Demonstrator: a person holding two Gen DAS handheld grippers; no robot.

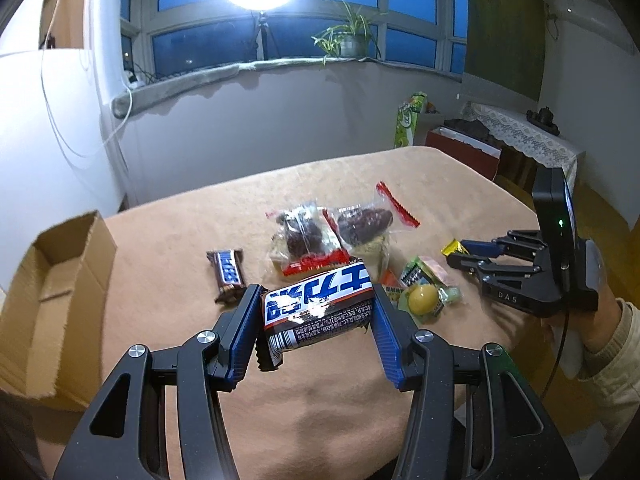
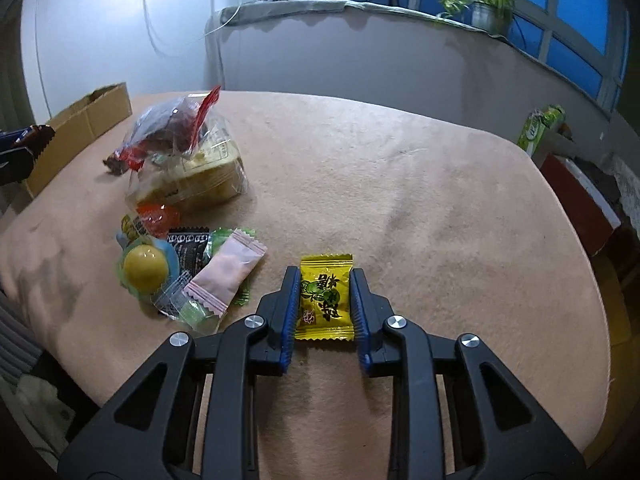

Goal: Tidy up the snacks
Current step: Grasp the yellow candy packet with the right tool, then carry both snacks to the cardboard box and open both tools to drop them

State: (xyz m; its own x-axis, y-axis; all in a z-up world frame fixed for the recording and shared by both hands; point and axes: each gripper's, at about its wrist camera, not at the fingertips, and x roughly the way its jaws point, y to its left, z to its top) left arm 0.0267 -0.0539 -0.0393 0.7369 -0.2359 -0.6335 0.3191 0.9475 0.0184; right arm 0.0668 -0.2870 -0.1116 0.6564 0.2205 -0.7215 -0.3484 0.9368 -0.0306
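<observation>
My left gripper (image 1: 316,300) is shut on a large Snickers bar (image 1: 316,308) and holds it above the tan tablecloth (image 1: 180,248). A small Snickers bar (image 1: 228,272) lies just left of it. Two clear bags of dates and cakes (image 1: 308,240) lie behind. My right gripper (image 2: 325,280) is shut on a yellow candy packet (image 2: 325,296) that rests on the cloth; it also shows in the left wrist view (image 1: 454,258). A heap of small candies with a yellow ball (image 2: 145,266) lies to its left.
An open cardboard box (image 1: 52,300) stands at the table's left edge, also seen in the right wrist view (image 2: 92,116). A green carton (image 1: 408,124) and a red box (image 1: 464,148) stand beyond the far right edge.
</observation>
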